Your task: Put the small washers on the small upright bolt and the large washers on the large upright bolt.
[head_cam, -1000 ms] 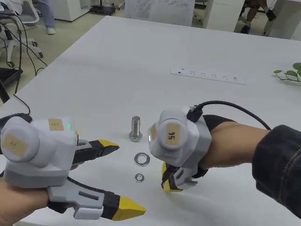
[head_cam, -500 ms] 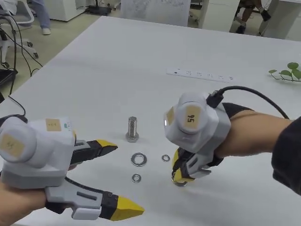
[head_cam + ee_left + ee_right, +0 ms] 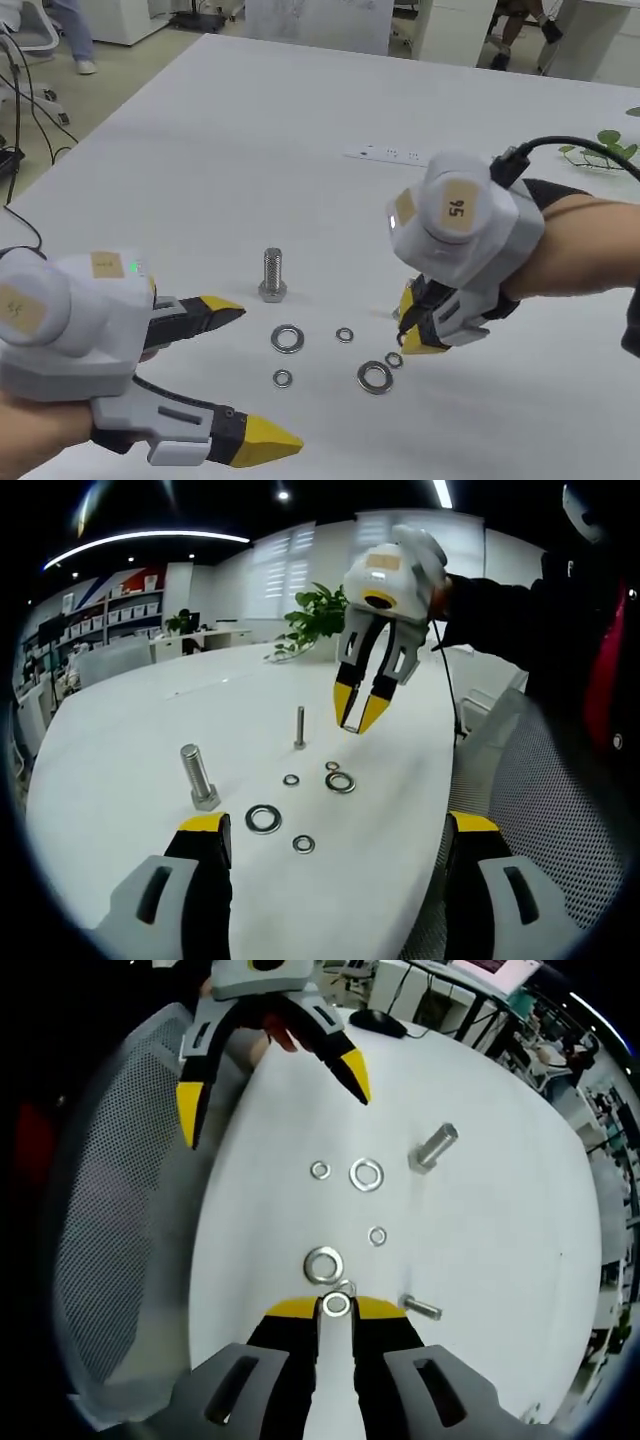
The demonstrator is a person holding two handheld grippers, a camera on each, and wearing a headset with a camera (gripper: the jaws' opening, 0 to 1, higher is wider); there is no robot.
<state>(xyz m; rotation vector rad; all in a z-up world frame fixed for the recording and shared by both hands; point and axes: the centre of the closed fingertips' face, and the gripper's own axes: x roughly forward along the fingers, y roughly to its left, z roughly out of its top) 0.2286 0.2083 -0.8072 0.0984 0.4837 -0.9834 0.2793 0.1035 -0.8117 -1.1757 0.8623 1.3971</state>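
Right gripper view looks down the right gripper (image 3: pixel 337 1305). Its jaws are drawn almost together, and a held small washer (image 3: pixel 337 1297) is pinched between the yellow tips. I cannot tell whether the tips touch the white table (image 3: pixel 480 1210).

In the head view this gripper sits well to the right of the large bolt (image 3: pixel 272 275) and a little nearer the person. The large bolt stands upright on its head, with nothing threaded on it. The small bolt (image 3: pixel 299 727) is a thin upright pin. In the left gripper view it stands right of the large bolt and beyond it, well apart from it, and it too is bare.

Five washers lie flat on the table, all on the person's side of the large bolt:
- The first large washer (image 3: pixel 287 338) is just in front of the bolt.
- The near small washer (image 3: pixel 283 378) lies a little further toward the person.
- The middle small washer (image 3: pixel 344 334) lies right of the bolt, level with the first large washer.
- The second large washer (image 3: pixel 375 377) is further right and nearer the person.
- The right small washer (image 3: pixel 394 360) is just beside the second large washer, on the side away from the bolt.

The left gripper (image 3: pixel 243 372) is to the left of the large bolt, on the person's side. Its jaws are spread wide and hold nothing. One yellow tip is near the bolt but apart from it.
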